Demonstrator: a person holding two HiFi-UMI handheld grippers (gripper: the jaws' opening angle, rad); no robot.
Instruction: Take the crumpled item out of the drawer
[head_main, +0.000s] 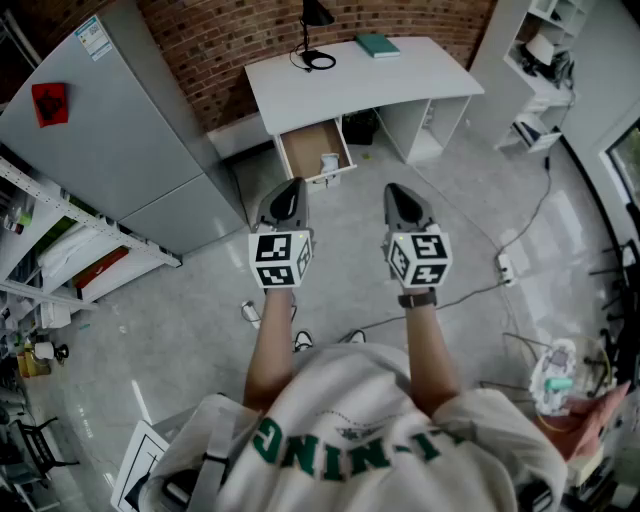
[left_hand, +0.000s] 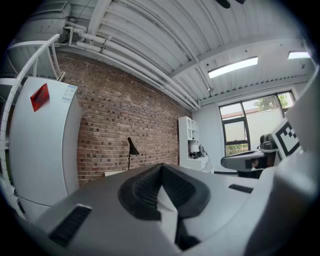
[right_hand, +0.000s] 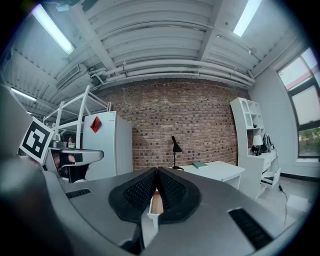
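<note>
Under the white desk (head_main: 360, 85), a wooden drawer (head_main: 315, 150) stands pulled out. A small crumpled white item (head_main: 329, 161) lies near its front right corner. My left gripper (head_main: 290, 190) and right gripper (head_main: 397, 192) are held side by side at chest height, a good way short of the drawer, both pointing towards it. Each is shut with nothing between its jaws. In the left gripper view the left gripper (left_hand: 161, 167) shows its ribbed pads meeting. The right gripper (right_hand: 156, 171) looks the same in its own view, with a strip of the drawer (right_hand: 156, 202) visible beyond the jaws.
A black lamp (head_main: 313, 30) and a green book (head_main: 377, 45) sit on the desk. A tall grey fridge (head_main: 110, 140) and metal racks stand to the left, white shelving (head_main: 540, 60) to the right. Cables and a power strip (head_main: 505, 265) lie on the floor at right.
</note>
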